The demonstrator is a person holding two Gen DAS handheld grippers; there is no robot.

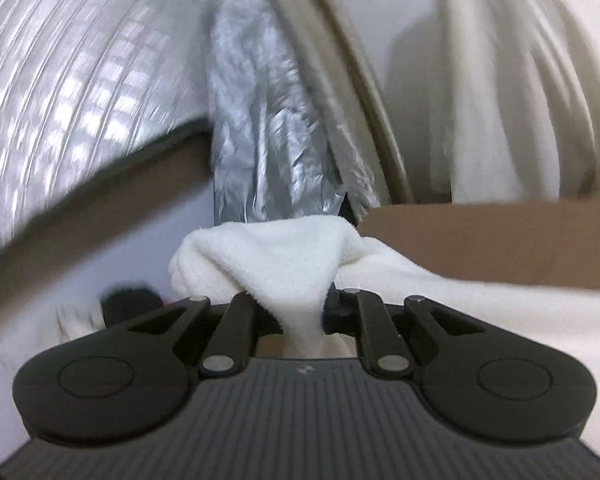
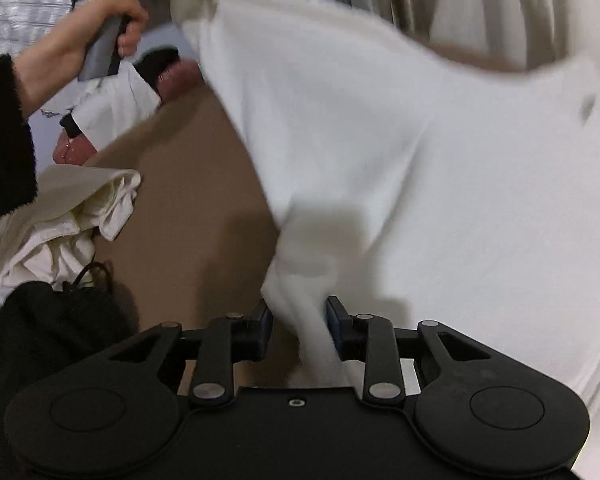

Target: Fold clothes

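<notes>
a brown worktop runs under both views, with pale curtains and a crinkled silver sheet behind it. a white garment hangs stretched across the space above the worktop, lifted rather than lying flat.

the left gripper has its fingers pinched hard together on a bunched corner of the garment, the fabric bulging out above them. in the right wrist view that same gripper shows at the upper left, carried by a hand in a dark fuzzy sleeve, and the cloth runs down from it.

the right gripper has a gathered strip of the garment between its fingers. they stand partly apart; the far one seems to touch the cloth, the near one shows a gap, so a firm hold looks doubtful.

the garment's long axis runs from the raised left corner down and across to the right fingers. the next move likely turns on the right side securing its corner, so the cloth can be spread.

a heap of cream clothes lies at the worktop's left edge.
</notes>
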